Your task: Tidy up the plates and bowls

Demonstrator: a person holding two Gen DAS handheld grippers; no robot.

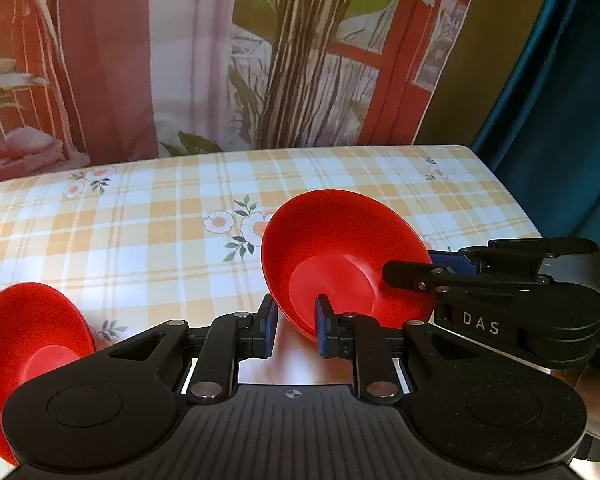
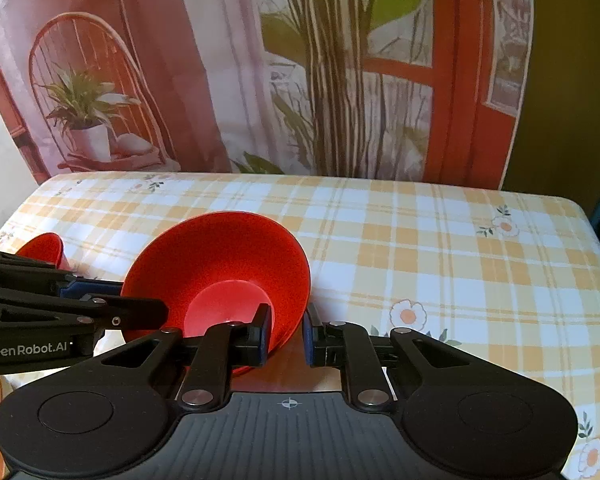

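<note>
Centre frame, we pinch the tilted red bowl (image 1: 340, 256) by its rim with both claws, left claw (image 1: 296, 330) and right claw (image 2: 286, 334), probably for stacking; second red bowl (image 1: 32, 344) waits lower left on the table (image 1: 140, 220).

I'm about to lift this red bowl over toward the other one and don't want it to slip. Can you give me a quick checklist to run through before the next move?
1. Left gripper straddles the rim of the red bowl, one finger inside, one outside: ok.
2. Right gripper straddles the same bowl's opposite rim: ok.
3. Pads fully clamped on the rim: cannot tell; some gap shows at both.
4. Bowl level: not ok, it is tilted toward the cameras.
5. Second red bowl stands apart on the tablecloth, left of the held one: ok.
6. Bowl clear of the table: cannot tell.
</note>
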